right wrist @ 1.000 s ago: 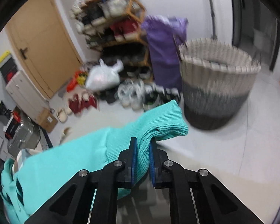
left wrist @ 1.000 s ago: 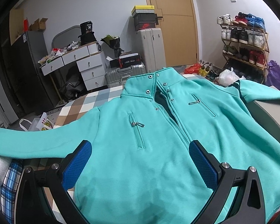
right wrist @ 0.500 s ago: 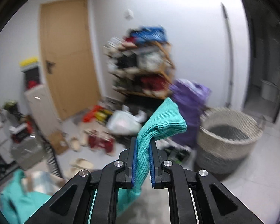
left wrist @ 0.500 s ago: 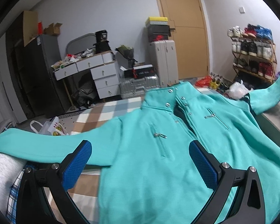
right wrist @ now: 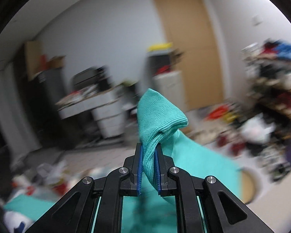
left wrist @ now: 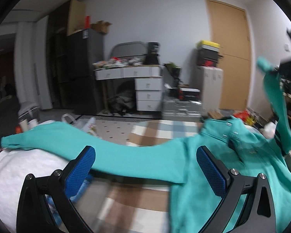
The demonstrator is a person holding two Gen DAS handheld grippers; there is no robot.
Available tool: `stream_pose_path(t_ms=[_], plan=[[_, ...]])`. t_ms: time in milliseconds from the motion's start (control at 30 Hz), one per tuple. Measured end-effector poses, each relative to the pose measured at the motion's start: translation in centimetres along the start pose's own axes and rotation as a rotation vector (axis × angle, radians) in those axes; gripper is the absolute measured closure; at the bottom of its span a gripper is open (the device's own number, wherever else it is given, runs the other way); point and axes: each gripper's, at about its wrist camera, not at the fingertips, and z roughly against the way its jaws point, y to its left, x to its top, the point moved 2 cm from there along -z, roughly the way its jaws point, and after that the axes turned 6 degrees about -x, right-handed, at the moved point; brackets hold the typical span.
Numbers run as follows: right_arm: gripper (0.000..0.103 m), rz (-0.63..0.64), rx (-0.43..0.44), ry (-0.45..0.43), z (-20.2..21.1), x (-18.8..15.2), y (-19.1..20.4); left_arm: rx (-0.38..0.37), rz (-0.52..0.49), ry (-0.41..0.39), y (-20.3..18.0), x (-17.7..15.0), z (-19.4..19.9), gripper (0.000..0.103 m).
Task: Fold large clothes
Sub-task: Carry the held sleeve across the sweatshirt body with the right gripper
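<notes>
Left wrist view: the left hand-held gripper (left wrist: 145,170) gapes wide and empty over the teal jacket (left wrist: 232,161), lying on the bed (left wrist: 137,205) toward 3 o'clock.

Right wrist view: the right hand-held gripper (right wrist: 148,167) pinches the sleeve cuff (right wrist: 157,116); best carry it across the chest without slackening.

Grey-white wall (left wrist: 145,19) spans 12 o'clock. Wooden door (left wrist: 230,58) at 2 o'clock. White drawer desk (left wrist: 145,85), cluttered, at centre. Dark cabinet (left wrist: 75,73) at 10 o'clock. Shoe rack (right wrist: 271,77) at 3 o'clock.
</notes>
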Motion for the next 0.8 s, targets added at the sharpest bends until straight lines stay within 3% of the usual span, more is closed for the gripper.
stream_pose_path(t_ms=[67, 200, 333, 467, 533, 633, 667, 700, 733, 767, 800], plan=[[0.092, 0.033, 0.090, 0.093, -4.2, -4.7, 5.0, 0.023, 0.054, 0.007, 1.8, 0.1, -0.6, 0.001], [0.092, 0.096, 0.179, 0.278, -11.0, -14.1, 12.4, 0.039, 0.158, 0.027, 4.0, 0.0, -1.4, 0.001], [0.092, 0.201, 0.168, 0.434, -16.0, -23.5, 17.7, 0.043, 0.190, 0.027, 4.2, 0.1, -2.0, 0.001], [0.087, 0.293, 0.141, 0.520, -17.1, -29.0, 19.4, 0.034, 0.183, 0.027, 3.6, 0.0, -1.9, 0.001], [0.082, 0.322, 0.153, 0.476, -16.3, -29.0, 20.1, 0.022, 0.191, 0.027, 4.1, 0.1, -2.0, 0.001], [0.046, 0.280, 0.318, 0.532, -15.5, -27.1, 19.7, 0.017, 0.187, 0.023, 3.9, 0.1, -2.2, 0.001], [0.046, 0.262, 0.346, 0.515, -14.7, -26.0, 19.2, 0.018, 0.183, 0.021, 3.9, 0.2, -2.3, 0.001], [0.045, 0.243, 0.349, 0.471, -13.6, -24.6, 17.8, 0.019, 0.179, 0.020, 4.3, 0.2, -2.1, 0.001], [0.038, 0.240, 0.326, 0.440, -12.9, -23.6, 16.7, 0.021, 0.176, 0.019, 4.5, 0.1, -1.9, 0.001], [0.028, 0.247, 0.278, 0.407, -12.8, -22.4, 15.9, 0.022, 0.173, 0.020, 4.6, 0.0, -1.9, 0.001], [0.026, 0.262, 0.204, 0.373, -12.6, -21.4, 14.1, 0.025, 0.169, 0.023, 4.6, -0.1, -1.9, 0.001]])
